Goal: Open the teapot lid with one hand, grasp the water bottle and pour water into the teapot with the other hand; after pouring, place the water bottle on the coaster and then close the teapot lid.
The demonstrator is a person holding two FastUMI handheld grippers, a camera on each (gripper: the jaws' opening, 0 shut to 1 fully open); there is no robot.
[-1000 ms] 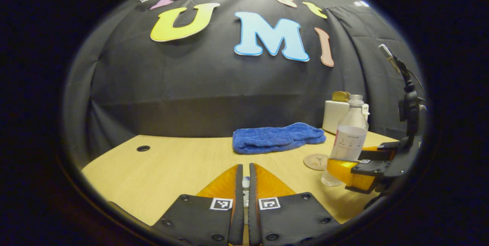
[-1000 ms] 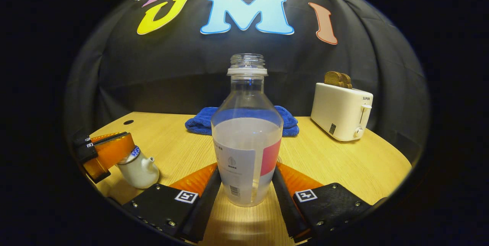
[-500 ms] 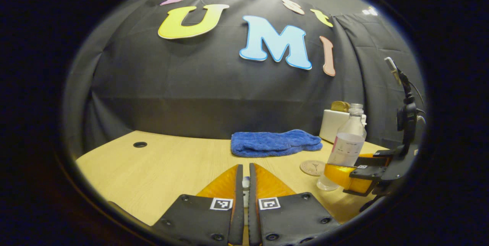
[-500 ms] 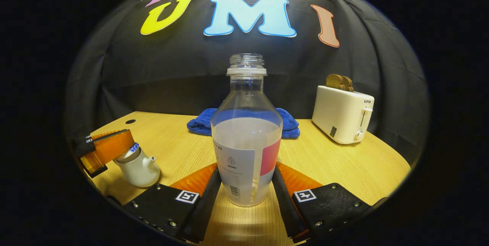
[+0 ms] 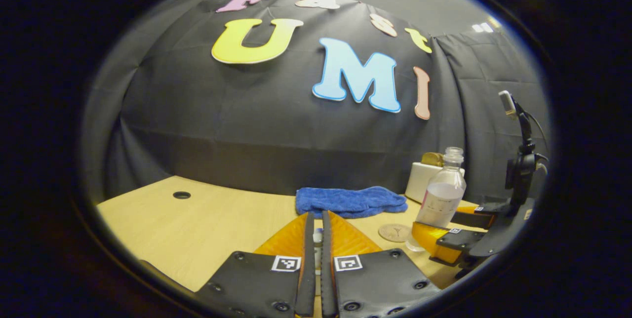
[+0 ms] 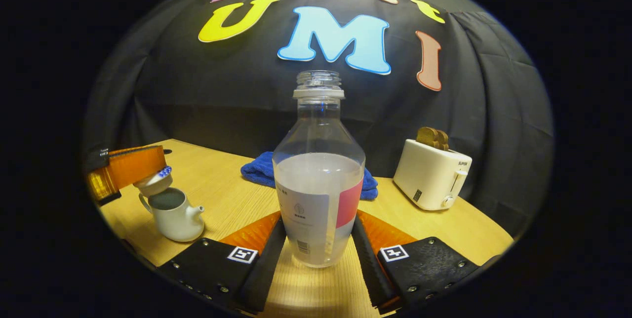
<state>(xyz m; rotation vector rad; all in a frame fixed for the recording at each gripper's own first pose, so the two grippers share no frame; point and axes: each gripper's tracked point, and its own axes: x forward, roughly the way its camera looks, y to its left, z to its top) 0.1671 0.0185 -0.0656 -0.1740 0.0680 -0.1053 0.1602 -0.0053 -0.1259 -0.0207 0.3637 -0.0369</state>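
Right gripper view: our right claw (image 6: 318, 254) pinches the upright water bottle (image 6: 319, 175); our left claw (image 6: 148, 172) pinches the teapot lid (image 6: 154, 182) above the open teapot (image 6: 173, 214) on the tabletop (image 6: 444, 229).

In the left gripper view we look forward from just behind the left gripper (image 5: 317, 239), low over the table (image 5: 207, 219), facing the booth's black back wall; the towel (image 5: 349, 201) lies ahead, and the right gripper (image 5: 447, 231) with the bottle (image 5: 441, 194) sits off to our right. In the right gripper view we look along the right gripper (image 6: 318, 239) toward the same wall, with the bottle (image 6: 319, 179) very near and central, the left gripper (image 6: 131, 170) and the teapot (image 6: 173, 214) at the left, the toaster (image 6: 432, 175) at the right. We share the table (image 6: 434, 229), the towel (image 6: 261, 172), the toaster (image 5: 419, 179) and the wall between both views.
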